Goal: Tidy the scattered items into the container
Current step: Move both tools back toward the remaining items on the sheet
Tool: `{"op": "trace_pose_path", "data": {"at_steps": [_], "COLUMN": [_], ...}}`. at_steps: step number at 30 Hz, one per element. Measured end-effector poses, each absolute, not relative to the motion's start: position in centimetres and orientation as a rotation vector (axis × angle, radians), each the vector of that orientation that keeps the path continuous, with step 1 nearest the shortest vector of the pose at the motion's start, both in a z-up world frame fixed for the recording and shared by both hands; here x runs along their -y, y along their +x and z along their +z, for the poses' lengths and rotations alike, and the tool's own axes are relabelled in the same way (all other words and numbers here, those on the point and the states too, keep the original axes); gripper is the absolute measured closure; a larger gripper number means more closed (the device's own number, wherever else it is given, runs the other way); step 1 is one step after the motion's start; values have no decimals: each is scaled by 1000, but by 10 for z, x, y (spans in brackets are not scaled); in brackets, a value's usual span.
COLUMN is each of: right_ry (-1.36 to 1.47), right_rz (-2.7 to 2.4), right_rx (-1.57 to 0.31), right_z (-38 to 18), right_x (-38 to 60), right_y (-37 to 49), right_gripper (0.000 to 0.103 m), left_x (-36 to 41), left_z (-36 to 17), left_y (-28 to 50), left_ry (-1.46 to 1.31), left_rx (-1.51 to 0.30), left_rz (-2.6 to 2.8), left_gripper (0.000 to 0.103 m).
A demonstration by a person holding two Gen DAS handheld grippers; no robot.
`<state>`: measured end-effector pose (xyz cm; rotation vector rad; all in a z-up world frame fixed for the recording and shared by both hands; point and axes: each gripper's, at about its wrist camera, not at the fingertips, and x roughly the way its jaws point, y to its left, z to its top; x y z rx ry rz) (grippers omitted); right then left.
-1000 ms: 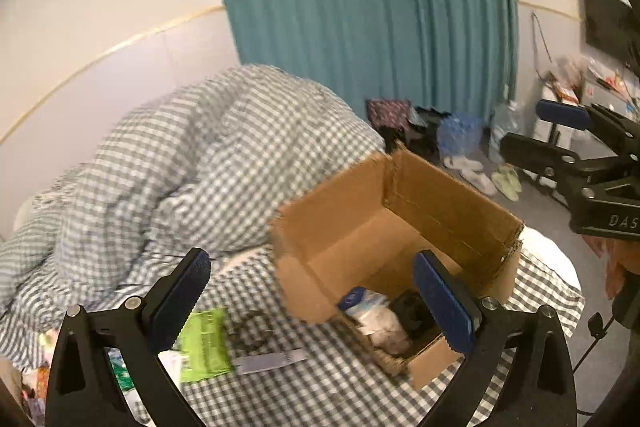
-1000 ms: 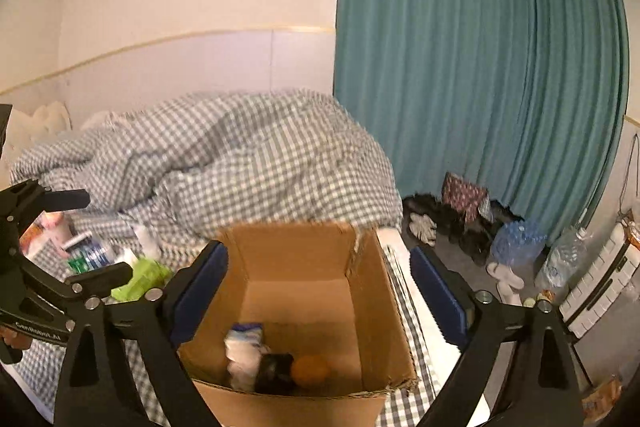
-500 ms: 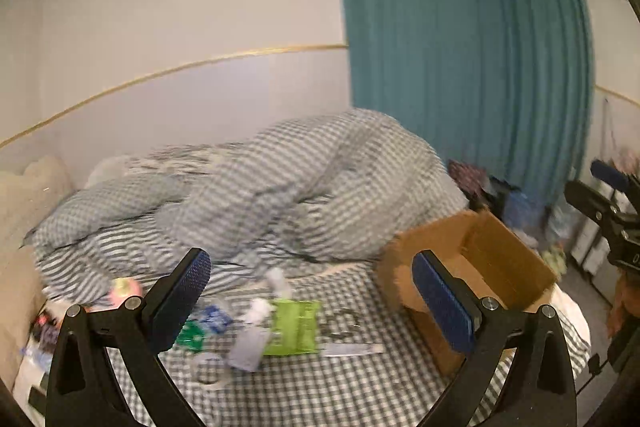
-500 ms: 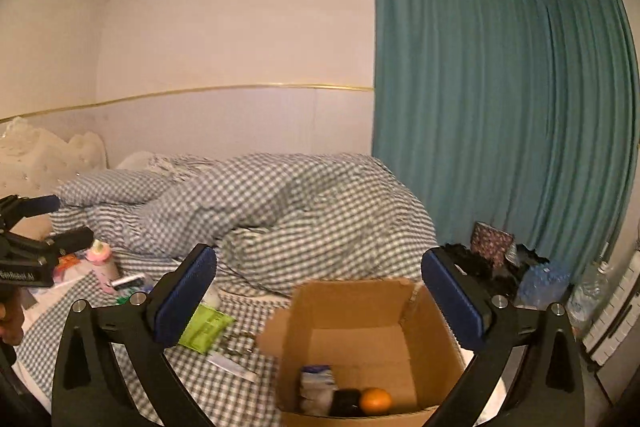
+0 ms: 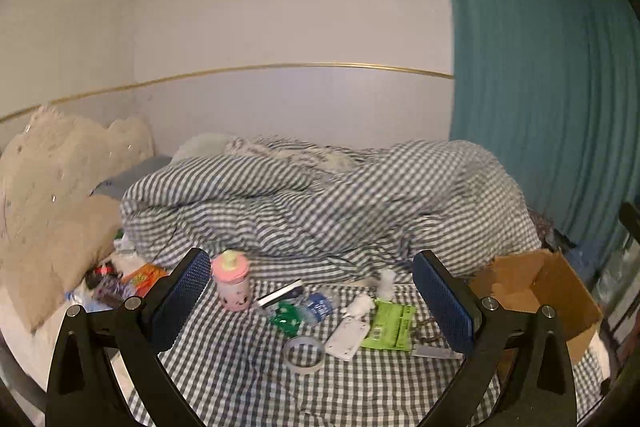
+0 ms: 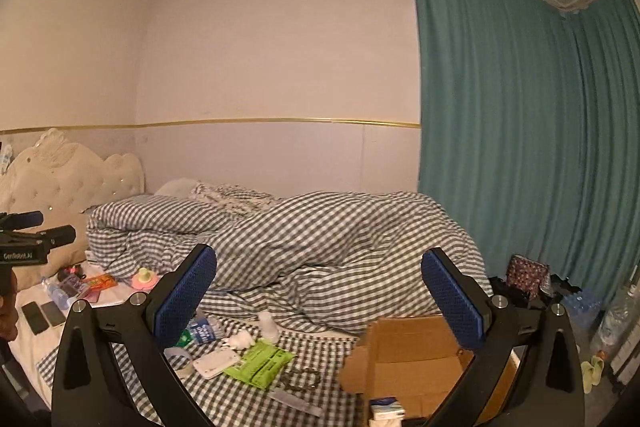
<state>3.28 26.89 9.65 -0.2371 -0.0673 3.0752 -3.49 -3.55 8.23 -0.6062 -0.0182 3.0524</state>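
Hovering above the checked bedsheet (image 5: 240, 379), the left gripper (image 5: 312, 301) has its 2 blue-padded fingers (image 5: 182, 297) spread wide with nothing between them; the right gripper (image 6: 320, 295) is likewise spread wide and empty, held above the bed. Scattered items lie on the sheet in the left wrist view: a pink bottle (image 5: 233, 285) stands upright near the left finger; a roll of clear tape (image 5: 304, 354) lies flat nearest the camera; a white flat device (image 5: 347, 338) lies just beside the tape and touches a green packet (image 5: 390, 325) to its right; a small water bottle (image 5: 318, 307) lies on its side next to a small green wrapper (image 5: 286, 319); a ring of keys (image 5: 426, 333) sits beside the green packet, partly behind the right finger. The cardboard box (image 5: 548, 291), the container, stands open at the right edge of the bed, well apart from the pink bottle; in the right wrist view the cardboard box (image 6: 404, 359) shows a white and blue pack (image 6: 386, 407) inside at its near wall. A rumpled checked duvet (image 5: 328, 203) is heaped behind the items; an orange packet (image 5: 144, 277) and darker bits lie by the beige headboard (image 5: 52, 187); 2 phones (image 6: 42, 315) rest on the white sheet at the far left of the right wrist view; a teal curtain (image 6: 520, 147) hangs behind the box.
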Motion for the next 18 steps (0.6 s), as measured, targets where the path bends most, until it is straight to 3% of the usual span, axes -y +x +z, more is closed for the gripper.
{"op": "trace_pose_path", "data": {"at_steps": [6,18], "right_ry": [-372,-747], "right_rz": [3085,3027], "right_rx": [89,126], "right_z": [76,15], "right_x": [-249,-239], "right_y": [3,-77], "right_gripper": [0,0], "left_x": [64,72], "left_z": [62,-14], "left_y": [-47,-110], "left_ry": [-680,-1077], "left_rx": [52,-73], "left_rz": [3077,2987], "left_gripper": [0,0]}}
